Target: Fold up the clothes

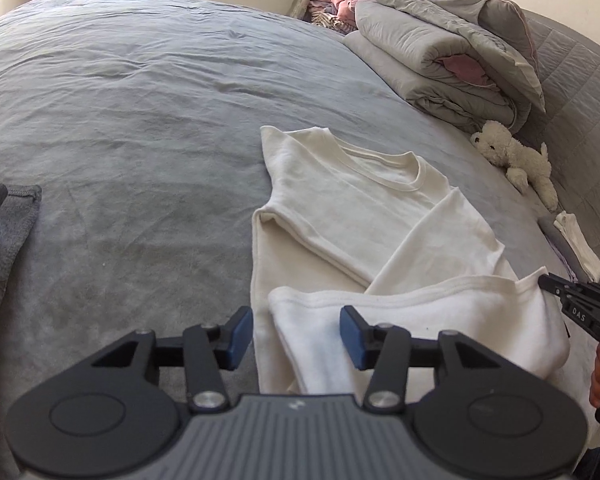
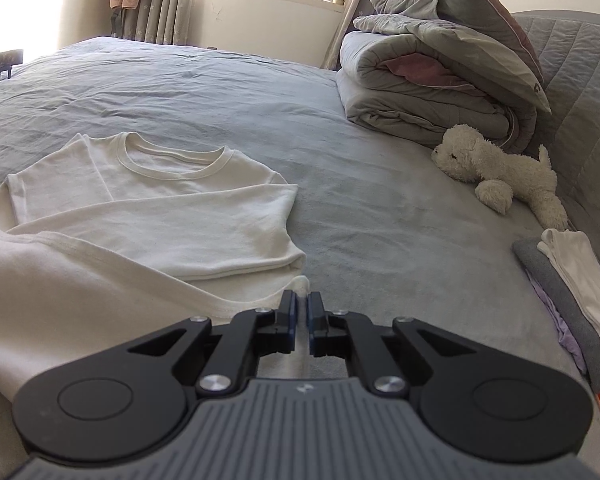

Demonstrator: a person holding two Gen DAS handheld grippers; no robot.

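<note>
Shirt point(image 2: 152, 216) hem corner vanishes between right tool point(image 2: 302, 320) pads.

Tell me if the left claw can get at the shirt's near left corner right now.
Probably yes. The left claw is open and sits right over the shirt hem's near left end, with nothing between them. The right claw is shut on the hem's other corner.

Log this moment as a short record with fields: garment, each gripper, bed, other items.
garment: cream shirt, sleeves folded across the chest, bottom hem lifted
left gripper: open, over the hem's left part
right gripper: shut on the hem's right corner
surface: grey bed
other items: stuffed toy, folded quilt, small stack of folded clothes
</note>
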